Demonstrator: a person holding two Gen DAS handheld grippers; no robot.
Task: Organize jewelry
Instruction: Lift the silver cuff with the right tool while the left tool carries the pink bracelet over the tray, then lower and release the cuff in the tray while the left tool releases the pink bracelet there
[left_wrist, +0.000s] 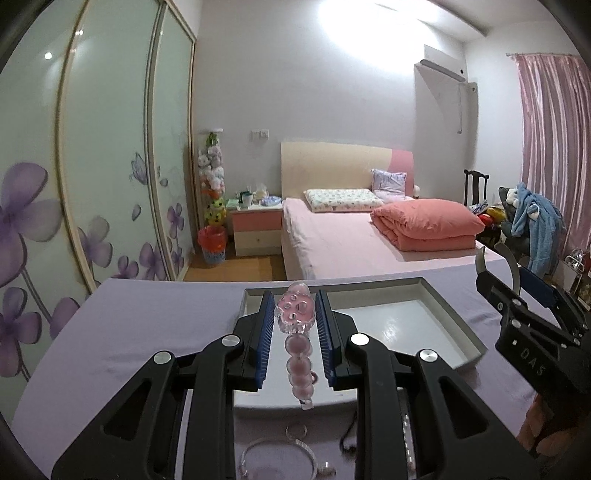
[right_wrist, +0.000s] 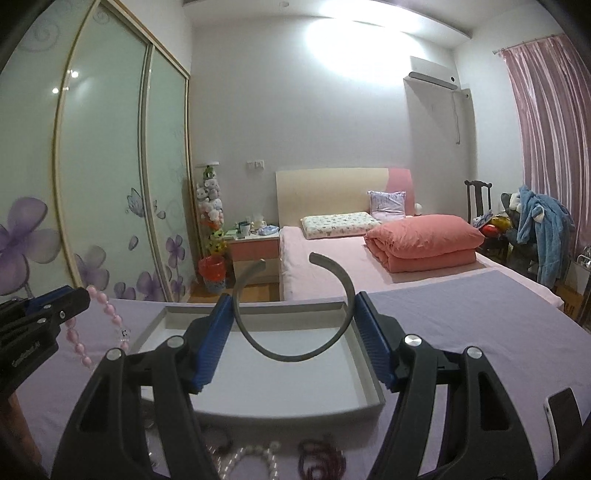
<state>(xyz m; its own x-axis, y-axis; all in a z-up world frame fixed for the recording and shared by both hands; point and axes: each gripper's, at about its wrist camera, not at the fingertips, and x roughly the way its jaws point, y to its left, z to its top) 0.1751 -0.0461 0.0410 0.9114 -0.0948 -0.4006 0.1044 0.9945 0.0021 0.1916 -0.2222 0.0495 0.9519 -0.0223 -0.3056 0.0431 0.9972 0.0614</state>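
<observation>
My left gripper (left_wrist: 294, 312) is shut on a pink bead bracelet (left_wrist: 297, 343) with a clear flower charm, held above the near left part of a white tray (left_wrist: 469, 334). The bracelet also hangs in the right wrist view (right_wrist: 107, 317) below the left gripper (right_wrist: 74, 299). My right gripper (right_wrist: 293, 314) is shut on a grey open bangle (right_wrist: 295, 354), held over the white tray (right_wrist: 369, 387). The right gripper (left_wrist: 495, 280) with the bangle (left_wrist: 511, 266) shows at the right of the left wrist view.
The tray lies on a lilac cloth (right_wrist: 480, 332). Near the front edge lie a clear bangle (left_wrist: 277, 458), a small ring (left_wrist: 296, 430), a pearl strand (right_wrist: 251, 458), a dark red bead bracelet (right_wrist: 321, 461) and a phone (right_wrist: 561, 417). A bed (right_wrist: 388, 258) stands behind.
</observation>
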